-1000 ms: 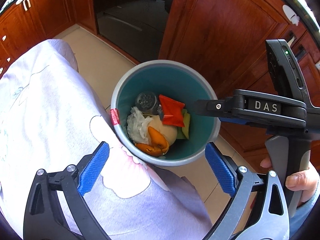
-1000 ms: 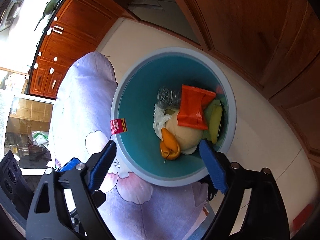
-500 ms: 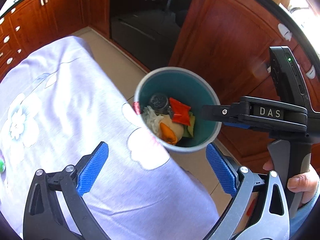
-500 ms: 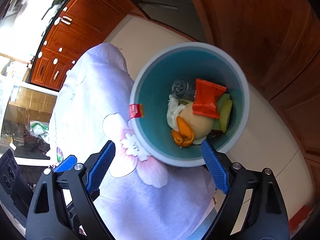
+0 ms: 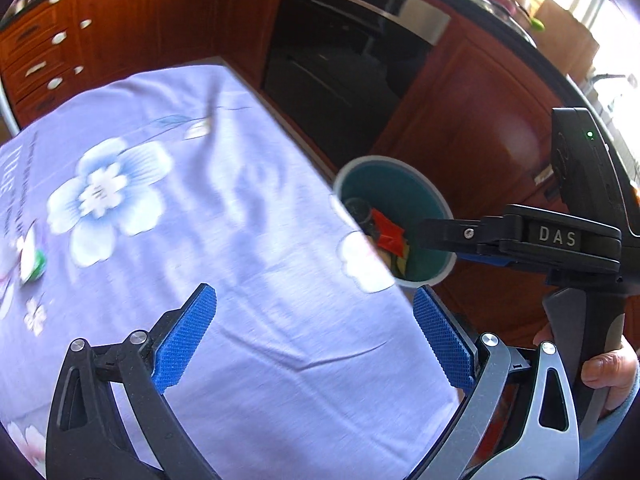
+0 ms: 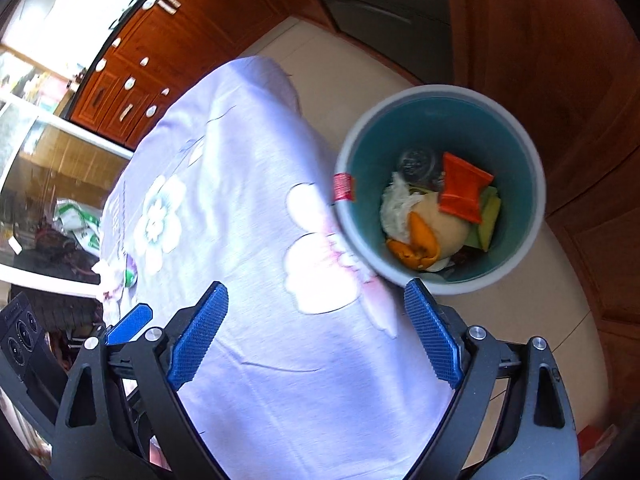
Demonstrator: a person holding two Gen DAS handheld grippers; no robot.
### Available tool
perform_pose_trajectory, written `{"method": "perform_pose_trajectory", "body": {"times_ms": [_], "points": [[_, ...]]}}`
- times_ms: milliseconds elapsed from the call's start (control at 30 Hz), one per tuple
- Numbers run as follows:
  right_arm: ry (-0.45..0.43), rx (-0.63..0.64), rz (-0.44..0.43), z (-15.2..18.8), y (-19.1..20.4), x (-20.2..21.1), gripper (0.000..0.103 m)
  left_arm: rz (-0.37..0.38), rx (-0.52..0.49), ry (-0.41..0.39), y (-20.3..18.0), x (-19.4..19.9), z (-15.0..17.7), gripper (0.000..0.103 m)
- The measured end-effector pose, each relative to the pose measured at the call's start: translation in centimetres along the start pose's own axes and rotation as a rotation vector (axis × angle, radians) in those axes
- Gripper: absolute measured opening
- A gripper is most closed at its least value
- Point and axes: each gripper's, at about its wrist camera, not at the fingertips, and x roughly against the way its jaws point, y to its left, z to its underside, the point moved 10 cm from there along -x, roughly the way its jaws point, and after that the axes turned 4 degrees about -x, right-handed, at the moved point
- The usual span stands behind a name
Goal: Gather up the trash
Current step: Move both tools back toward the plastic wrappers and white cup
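Both grippers are pulling back from the trash bin [image 6: 516, 152], which is standing on the floor beside the table [image 5: 240, 240] edge. Left gripper [image 5: 316, 344] and right gripper [image 6: 316, 336] are hovering over the tablecloth, jaws released, empty.

— What covers the table?
— A lilac floral tablecloth [image 5: 224, 216], creased near its front edge.
— And around it?
— Red-brown wooden cabinets [image 5: 100, 36] with pale handles, a dark oven [image 5: 344, 60], and beige floor tiles [image 6: 332, 56].
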Motion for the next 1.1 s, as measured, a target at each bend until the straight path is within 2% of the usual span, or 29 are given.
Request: {"method": "perform_pose_trajectory", "body": {"times_ms": [400, 600, 867, 1100], "points": [[0.077, 0.141, 0.003, 3.9, 9.3, -3.0, 0.086, -0.045, 0.200, -0.056, 10.1, 6.2, 4.2, 0.099], [0.114, 0.194, 0.025, 5.6, 12.3, -4.5, 0.086, -0.069, 0.288, -0.077, 14.9, 8.4, 6.6, 0.099], [0.162, 0.243, 0.053, 7.0, 15.4, -6.8, 0.086, -0.142, 0.360, -0.069, 21.3, 10.2, 10.2, 0.099], [0.219, 0.332, 0.054, 8.3, 20.8, -10.3, 0.086, -0.231, 0.457, -0.069, 29.0, 12.0, 12.3, 0.099]]}}
